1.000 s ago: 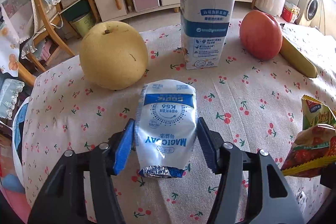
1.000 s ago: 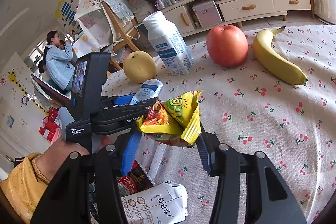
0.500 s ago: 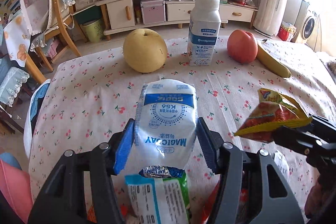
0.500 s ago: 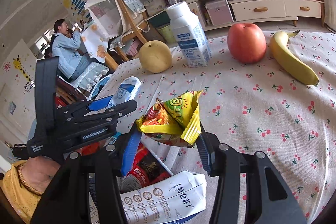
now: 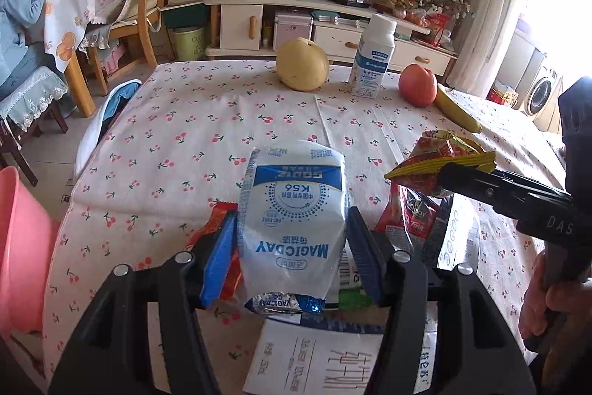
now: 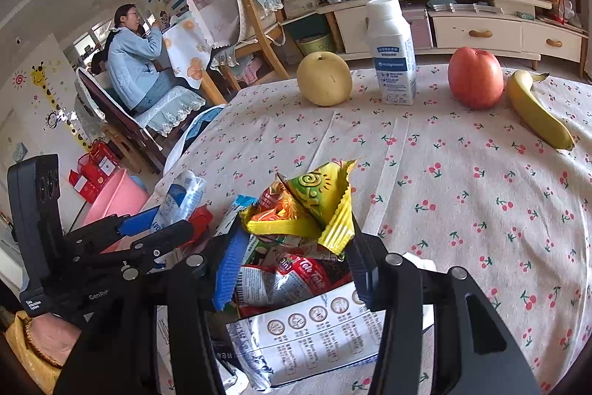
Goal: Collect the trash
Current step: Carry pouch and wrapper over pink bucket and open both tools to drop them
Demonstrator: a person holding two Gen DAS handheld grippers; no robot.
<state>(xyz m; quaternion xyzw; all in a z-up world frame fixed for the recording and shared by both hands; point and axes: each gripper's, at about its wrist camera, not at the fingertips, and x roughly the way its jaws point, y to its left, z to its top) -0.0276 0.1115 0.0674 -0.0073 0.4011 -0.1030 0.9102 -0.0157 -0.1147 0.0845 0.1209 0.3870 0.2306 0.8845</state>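
Now both pieces are in hand above the litter heap (image 6: pixel 296 287) at the worktop's (image 5: pixel 192 121) near edge, left claw (image 5: pixel 292 239) clamping the white pouch (image 5: pixel 292 210), right claw (image 6: pixel 292 247) pinching the yellow wrapper (image 6: pixel 314 206); next comes releasing them onto it.

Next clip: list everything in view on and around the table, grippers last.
pear: one, yellow, far side of table
milk bottle: one, white and blue, upright beside pear
apple: one, red, right of bottle
banana: one, yellow, beside apple
trash pile: several wrappers and cartons, near table edge
tablecloth: one, white with cherries
pink basin: one, beside table
seated person: one, light blue jacket, background
left gripper: shut on white MAGICDAY pouch
right gripper: shut on yellow snack wrapper
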